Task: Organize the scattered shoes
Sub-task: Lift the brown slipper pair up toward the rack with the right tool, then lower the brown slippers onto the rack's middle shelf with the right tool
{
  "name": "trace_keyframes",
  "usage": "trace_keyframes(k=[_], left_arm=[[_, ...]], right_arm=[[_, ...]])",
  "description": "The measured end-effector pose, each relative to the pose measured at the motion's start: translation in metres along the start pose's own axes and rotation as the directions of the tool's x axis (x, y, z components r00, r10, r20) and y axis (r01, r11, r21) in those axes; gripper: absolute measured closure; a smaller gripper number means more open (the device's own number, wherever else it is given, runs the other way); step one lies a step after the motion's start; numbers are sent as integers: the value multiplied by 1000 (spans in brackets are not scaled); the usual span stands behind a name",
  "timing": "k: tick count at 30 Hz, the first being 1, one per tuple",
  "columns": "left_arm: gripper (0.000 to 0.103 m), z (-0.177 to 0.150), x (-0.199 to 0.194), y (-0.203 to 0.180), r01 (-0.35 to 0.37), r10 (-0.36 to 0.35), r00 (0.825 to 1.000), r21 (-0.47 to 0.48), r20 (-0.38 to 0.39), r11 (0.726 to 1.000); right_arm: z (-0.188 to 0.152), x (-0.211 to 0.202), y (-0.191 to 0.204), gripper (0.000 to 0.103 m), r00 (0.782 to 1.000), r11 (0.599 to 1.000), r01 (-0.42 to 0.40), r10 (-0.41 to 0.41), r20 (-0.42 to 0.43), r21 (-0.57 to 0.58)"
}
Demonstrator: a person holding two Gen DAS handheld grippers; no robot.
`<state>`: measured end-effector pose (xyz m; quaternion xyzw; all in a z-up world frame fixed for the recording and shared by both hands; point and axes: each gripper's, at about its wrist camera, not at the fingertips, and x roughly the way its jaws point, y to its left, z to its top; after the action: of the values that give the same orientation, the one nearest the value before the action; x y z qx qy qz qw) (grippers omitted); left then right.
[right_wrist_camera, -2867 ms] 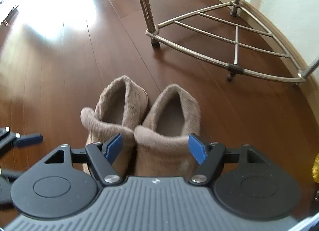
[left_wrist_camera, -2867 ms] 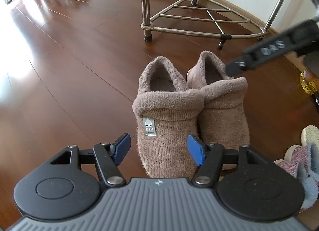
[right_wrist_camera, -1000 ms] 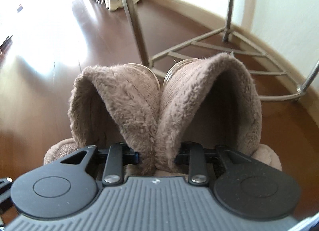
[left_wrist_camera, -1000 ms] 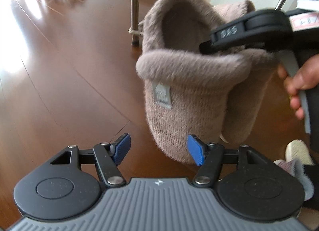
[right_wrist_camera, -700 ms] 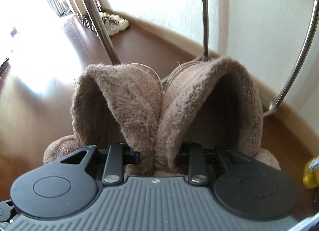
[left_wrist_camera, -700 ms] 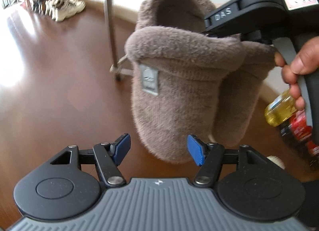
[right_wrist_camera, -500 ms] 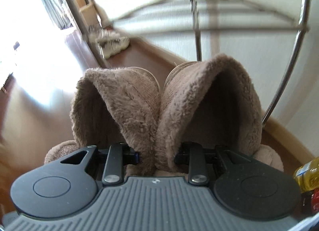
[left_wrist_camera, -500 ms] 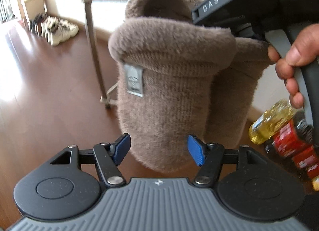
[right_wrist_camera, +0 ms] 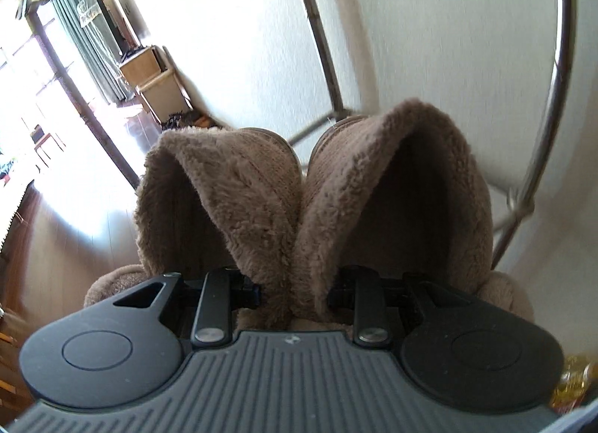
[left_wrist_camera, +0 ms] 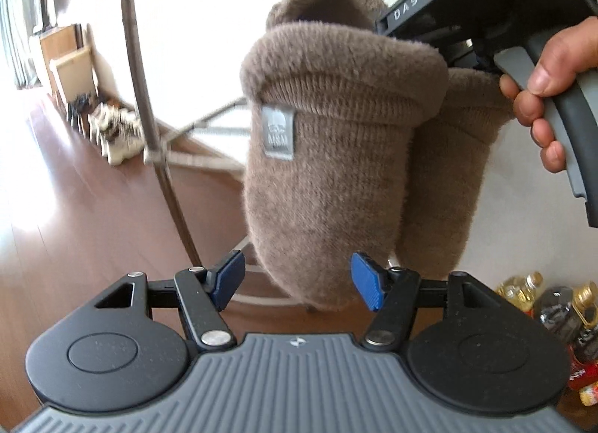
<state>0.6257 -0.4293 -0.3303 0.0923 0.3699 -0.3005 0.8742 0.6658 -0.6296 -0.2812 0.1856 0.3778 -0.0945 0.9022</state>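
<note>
Right gripper [right_wrist_camera: 293, 293] pinches the pair of slippers [right_wrist_camera: 299, 209] by their inner collar walls, both walls pressed together between the pads; slippers hang clear of the floor, toes down. Fuzzy lining faces the right wrist camera, two openings side by side. Left gripper [left_wrist_camera: 297, 280] spread, nothing between its blue pads [left_wrist_camera: 364, 280]; the near slipper's toe hangs just beyond and slightly above them, not touching. Left wrist view: near slipper [left_wrist_camera: 336, 156] carries a grey sewn tag [left_wrist_camera: 277, 132] below its folded cuff; second slipper [left_wrist_camera: 444, 186] touches it on the right side. Hand [left_wrist_camera: 549, 96] wraps the right gripper's handle at upper right, fingers on the trigger. Beyond the slippers, a metal rack [left_wrist_camera: 149, 104], curved uprights and low crossbars, against a white wall [right_wrist_camera: 429, 29]. Bottles [left_wrist_camera: 523, 291] stand on the wood floor [left_wrist_camera: 74, 209] at lower right, near the wall. Far left along the wall, a row of shoes [left_wrist_camera: 112, 130], blurred, then a wooden box [left_wrist_camera: 71, 67]. Curtains [right_wrist_camera: 93, 37] and a bright window area farthest off.
</note>
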Motion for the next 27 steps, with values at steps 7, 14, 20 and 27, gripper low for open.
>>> trace_keyframes(k=[7,14,20,27], left_arm=[[38,41,16,4,-8,8,1000,-22,27,1000],[38,30,24,-17,3,-3,1000,-23,-14,1000],[38,19,15,-35,6,-7,999,-16,-52,1000],[38,24,35,-21,-5,6,998,25,-70,1000]], right_arm=[[56,43,-16,77,1000,1000,-8,7,10,27],[96,136,-20,76,997,998,44,-47,-64,-42],[107,172,-18,63,988,991,82,-95,-119,-104],[106,149,-24,20,986,951,133,-99,131,-280]])
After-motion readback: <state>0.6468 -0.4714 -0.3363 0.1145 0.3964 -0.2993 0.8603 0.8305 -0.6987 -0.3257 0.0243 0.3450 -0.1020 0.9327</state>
